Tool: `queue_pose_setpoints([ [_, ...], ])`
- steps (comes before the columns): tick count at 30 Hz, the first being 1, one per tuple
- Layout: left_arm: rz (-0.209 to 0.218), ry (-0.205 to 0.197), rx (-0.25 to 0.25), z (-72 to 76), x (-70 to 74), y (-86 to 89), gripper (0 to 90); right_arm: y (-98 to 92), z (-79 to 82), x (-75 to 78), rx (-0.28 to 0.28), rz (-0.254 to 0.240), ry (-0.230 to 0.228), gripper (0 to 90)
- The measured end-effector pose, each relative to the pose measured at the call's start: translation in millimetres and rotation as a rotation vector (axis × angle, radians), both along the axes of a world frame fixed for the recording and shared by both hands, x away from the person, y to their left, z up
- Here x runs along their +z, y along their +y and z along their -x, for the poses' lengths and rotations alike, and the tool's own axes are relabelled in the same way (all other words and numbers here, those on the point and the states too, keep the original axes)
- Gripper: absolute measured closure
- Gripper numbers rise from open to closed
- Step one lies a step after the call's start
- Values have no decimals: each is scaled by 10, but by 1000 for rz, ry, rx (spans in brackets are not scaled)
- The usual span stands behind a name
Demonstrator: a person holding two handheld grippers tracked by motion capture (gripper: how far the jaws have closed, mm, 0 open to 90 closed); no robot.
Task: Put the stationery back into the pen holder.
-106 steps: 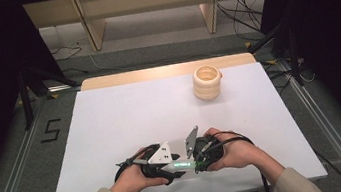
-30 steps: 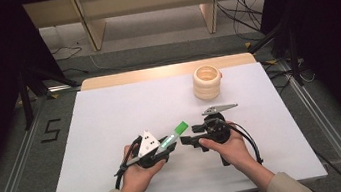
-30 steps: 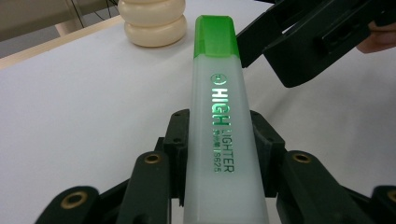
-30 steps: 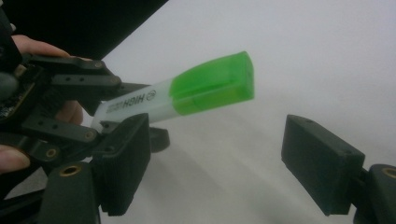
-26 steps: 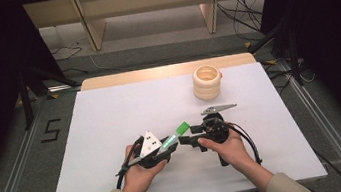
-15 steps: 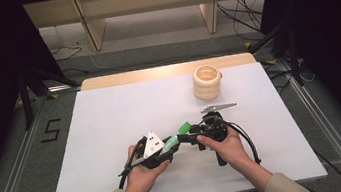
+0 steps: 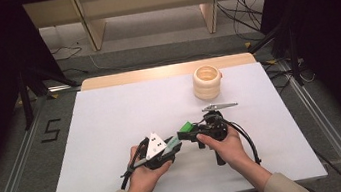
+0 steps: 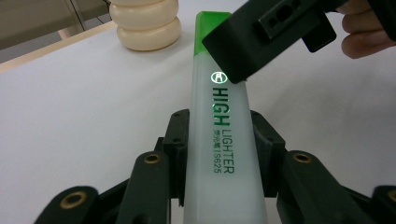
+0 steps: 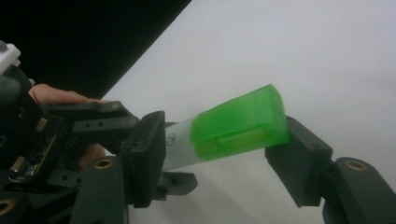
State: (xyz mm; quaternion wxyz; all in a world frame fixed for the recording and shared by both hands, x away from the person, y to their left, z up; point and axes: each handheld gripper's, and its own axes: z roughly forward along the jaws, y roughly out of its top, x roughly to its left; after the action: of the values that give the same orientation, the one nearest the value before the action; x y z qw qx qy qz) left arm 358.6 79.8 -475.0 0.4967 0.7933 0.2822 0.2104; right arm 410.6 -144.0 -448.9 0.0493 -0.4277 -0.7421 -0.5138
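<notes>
Since a second ago the right gripper [image 7: 195,134] has come in from the side toward the left gripper [image 7: 169,151], so that its fingers now stand on either side of the green cap [image 9: 239,122] of the highlighter [image 8: 219,140]; then it was apart from the pen. Its fingers have just been closing, with the cap between them. In the right gripper view one finger [image 9: 301,158] touches the end of the cap, while the other [image 9: 144,156] stands beside the white barrel; I cannot tell whether they press on it yet. The left gripper's fingers [image 8: 180,140] are clamped narrowly on the barrel, holding the highlighter above the white desk [image 7: 110,114] near its front edge, cap end pointing toward the right gripper. A cream ring stack [image 7: 207,82] stands well apart toward the far side, and a metal clip [image 7: 219,106] lies just behind the right hand [image 7: 226,146].
</notes>
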Motion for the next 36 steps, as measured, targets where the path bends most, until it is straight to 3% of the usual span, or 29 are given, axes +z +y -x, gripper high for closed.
queue_pose_setpoints([
  [10, -49, 3, -2, -7, -38, -15, 649, -63, -4, 39, -4, -67, -15, 592],
  [24, -81, 5, -6, -28, -90, -39, 645, -58, 30, 88, 48, -137, -28, 729],
  [27, -81, -4, -10, -33, -85, -40, 640, -50, 47, 100, 54, -129, -39, 747],
  [33, -82, -4, -6, -37, -49, -22, 533, -64, 50, 126, 43, -120, -66, 749],
  [35, -83, 11, -3, -37, -27, -1, 468, -80, 49, 152, 36, -116, -83, 750],
  [36, -82, 21, -4, -39, -15, 17, 388, -100, 47, 184, 29, -112, -99, 750],
])
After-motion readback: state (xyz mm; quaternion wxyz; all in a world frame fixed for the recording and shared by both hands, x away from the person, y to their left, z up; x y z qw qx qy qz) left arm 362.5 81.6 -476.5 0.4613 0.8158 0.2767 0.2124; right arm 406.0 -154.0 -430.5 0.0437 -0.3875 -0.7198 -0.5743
